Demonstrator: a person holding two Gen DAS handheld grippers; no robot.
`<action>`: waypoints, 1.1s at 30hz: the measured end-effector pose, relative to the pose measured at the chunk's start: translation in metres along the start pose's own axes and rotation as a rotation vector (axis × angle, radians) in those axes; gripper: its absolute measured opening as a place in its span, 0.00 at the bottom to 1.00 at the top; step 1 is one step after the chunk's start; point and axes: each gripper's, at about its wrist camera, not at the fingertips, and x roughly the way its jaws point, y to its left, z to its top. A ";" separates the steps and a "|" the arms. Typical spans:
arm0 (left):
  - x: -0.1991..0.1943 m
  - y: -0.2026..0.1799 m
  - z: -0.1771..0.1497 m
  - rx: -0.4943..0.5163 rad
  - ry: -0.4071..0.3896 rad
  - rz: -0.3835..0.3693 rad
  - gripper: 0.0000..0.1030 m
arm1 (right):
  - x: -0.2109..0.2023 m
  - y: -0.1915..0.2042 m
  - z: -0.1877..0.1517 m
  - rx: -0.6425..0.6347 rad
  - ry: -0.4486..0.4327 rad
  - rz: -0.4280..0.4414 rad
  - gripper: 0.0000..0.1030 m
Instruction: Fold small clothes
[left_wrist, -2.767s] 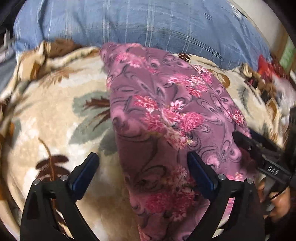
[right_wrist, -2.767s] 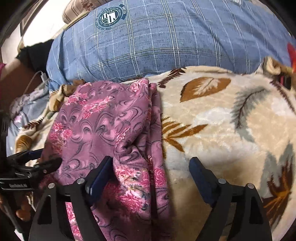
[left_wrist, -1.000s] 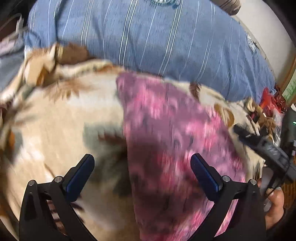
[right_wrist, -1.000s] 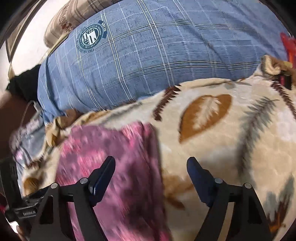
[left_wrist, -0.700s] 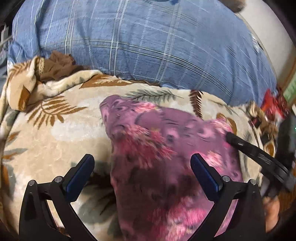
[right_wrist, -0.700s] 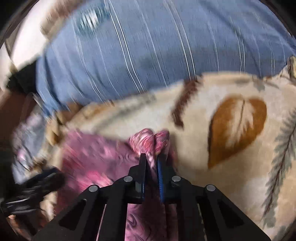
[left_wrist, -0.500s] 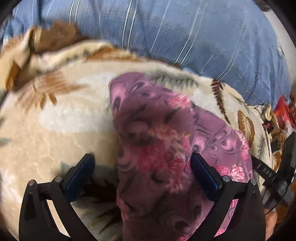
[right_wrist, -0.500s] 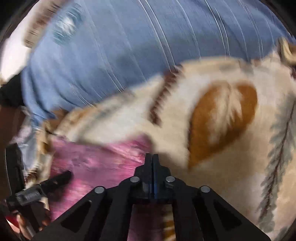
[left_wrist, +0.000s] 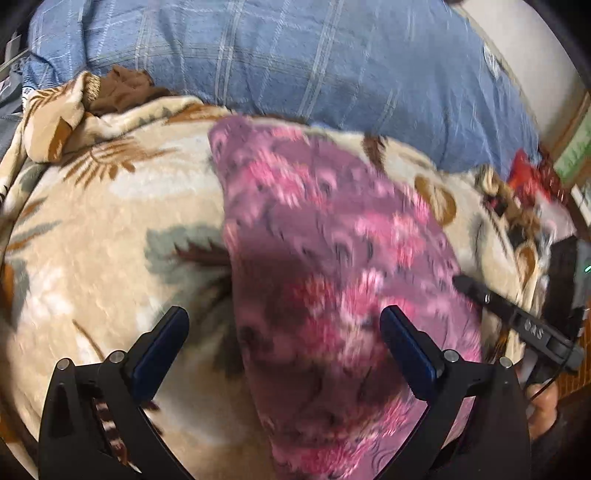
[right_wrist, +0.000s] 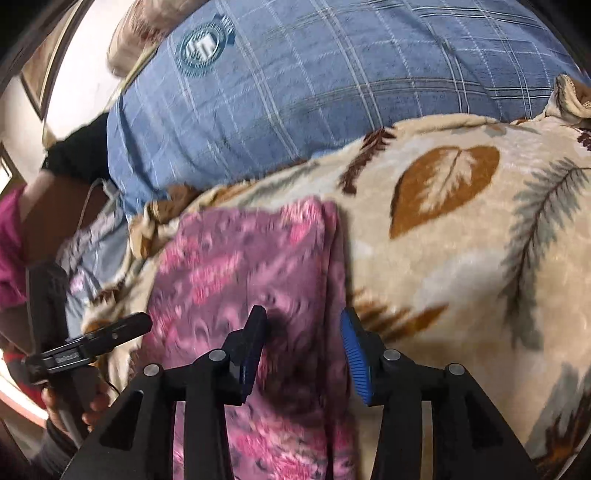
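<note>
— What are your claws doing?

— My left claw is spread wide, gripping nothing. Its right finger sits over the cloth, its left finger over the blanket. My right claw is parted too, though less far, and nothing is caught between its fingers; it hangs above the cloth's right edge.

— Where does the cloth lie?

— Flat on the blanket on the bed, a purple piece with pink flowers, doubled over lengthwise, with layered edges showing along its right side in the right wrist view. Its far end stops just short of the blanket's far edge, close to the pillow. The picture is blurred, so I cannot make out the finer creases.

— And around it?

— The blanket is cream with brown leaves and grey feathers. Behind it lies the blue checked pillow, with a round badge near its left end. At the bed's right edge, in the left wrist view, there is something red; I cannot tell what.
</note>
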 end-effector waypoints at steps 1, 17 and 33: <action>0.003 -0.003 -0.004 0.012 0.017 0.013 1.00 | -0.002 0.003 -0.002 -0.030 -0.019 -0.024 0.06; -0.022 0.015 -0.037 -0.053 0.026 -0.030 1.00 | -0.041 -0.028 -0.053 0.120 0.063 0.114 0.32; -0.040 -0.005 -0.038 -0.047 -0.003 -0.064 1.00 | -0.076 0.017 -0.037 -0.105 -0.051 -0.012 0.04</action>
